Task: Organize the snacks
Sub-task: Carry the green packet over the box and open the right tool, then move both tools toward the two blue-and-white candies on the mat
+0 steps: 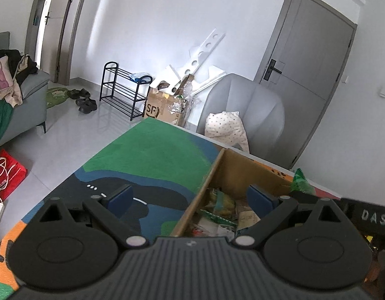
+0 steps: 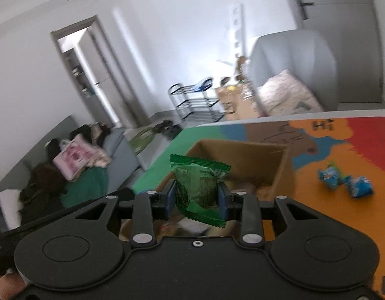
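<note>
Overhead, green packet [image 2: 200, 187] above box rim [image 2: 242, 145]

A brown corrugated cardboard box [image 2: 275, 165] with matt walls stood on a colourful mat [image 1: 152, 150] of dull, smooth finish. A green snack packet [image 2: 200, 190] of glossy, crinkled plastic film sat between matt black plastic grippers [image 2: 197, 197]; two blue packets [image 2: 345, 182] near the mat's right edge shone likewise.

- We see the cardboard box [image 2: 242, 157] open on top, with snacks piled inside.
- Its tall walls block the sides.
- The green counter [image 1: 155, 150] left of it is bare.
- Two blue packets [image 2: 345, 182] lie on its right.
</note>
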`<action>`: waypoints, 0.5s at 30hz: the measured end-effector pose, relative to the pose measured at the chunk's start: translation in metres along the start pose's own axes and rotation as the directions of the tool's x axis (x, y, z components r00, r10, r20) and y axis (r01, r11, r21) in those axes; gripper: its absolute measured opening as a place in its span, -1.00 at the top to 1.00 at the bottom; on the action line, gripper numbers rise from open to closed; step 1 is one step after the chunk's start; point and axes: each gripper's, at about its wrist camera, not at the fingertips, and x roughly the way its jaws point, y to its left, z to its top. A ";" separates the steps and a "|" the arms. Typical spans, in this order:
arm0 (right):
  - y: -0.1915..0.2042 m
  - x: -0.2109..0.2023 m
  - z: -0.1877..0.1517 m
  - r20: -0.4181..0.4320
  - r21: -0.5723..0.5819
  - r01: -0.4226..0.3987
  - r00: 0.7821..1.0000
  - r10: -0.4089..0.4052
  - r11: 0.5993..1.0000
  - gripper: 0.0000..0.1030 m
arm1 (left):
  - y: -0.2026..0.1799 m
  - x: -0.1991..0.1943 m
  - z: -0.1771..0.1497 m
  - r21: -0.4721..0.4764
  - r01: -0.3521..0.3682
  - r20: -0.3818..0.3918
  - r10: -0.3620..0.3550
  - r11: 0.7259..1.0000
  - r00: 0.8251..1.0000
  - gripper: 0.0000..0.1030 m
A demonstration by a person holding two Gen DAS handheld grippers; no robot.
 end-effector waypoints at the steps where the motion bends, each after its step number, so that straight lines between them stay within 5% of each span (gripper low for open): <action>1: 0.003 -0.001 -0.001 0.002 -0.014 0.000 1.000 0.000 1.000 0.18 | 0.001 0.000 0.000 -0.002 0.000 -0.002 0.000 1.000 1.000 -0.88; 15: -0.030 -0.021 -0.005 0.022 0.067 0.110 0.994 -0.112 0.992 0.08 | -0.016 0.008 -0.003 0.029 0.038 -0.034 -0.037 0.999 0.999 -0.88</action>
